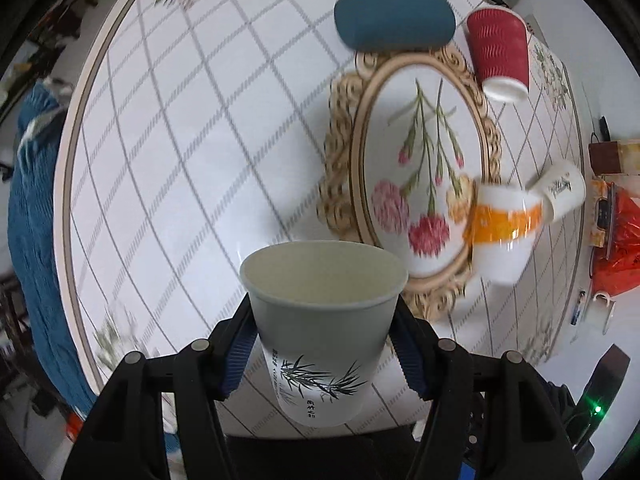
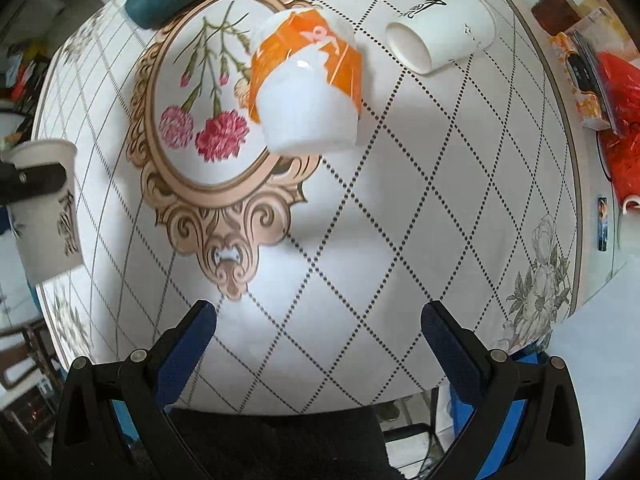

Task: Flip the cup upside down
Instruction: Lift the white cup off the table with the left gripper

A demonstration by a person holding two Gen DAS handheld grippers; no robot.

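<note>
Nearest, a pale grey-green paper cup (image 1: 324, 320) printed with dark bamboo leaves is clamped between the blue-padded fingers (image 1: 238, 354) of the left gripper (image 1: 322, 344), mouth up and lifted clear of the table (image 1: 160, 160); from the right wrist view the same cup is seen at the left edge, gripped by a black finger. The right gripper (image 2: 318, 336) is spread wide with nothing between its blue pads (image 2: 186, 344), held above the diamond-patterned tabletop. Further out, an orange-banded white cup (image 2: 306, 80) is seen blurred and tilted, base towards the camera, beside the ornate oval frame motif (image 2: 208, 92) with pink carnations; whether it is touching the table cannot be told. Just beyond it a white cup with black script (image 2: 440, 36) is seen lying on its side, base towards the camera. Farther still, a red ribbed cup (image 1: 498, 50) and a dark teal case (image 1: 394, 20) are found near the far edge; red packaging (image 2: 620, 120) is visible at the right.
</note>
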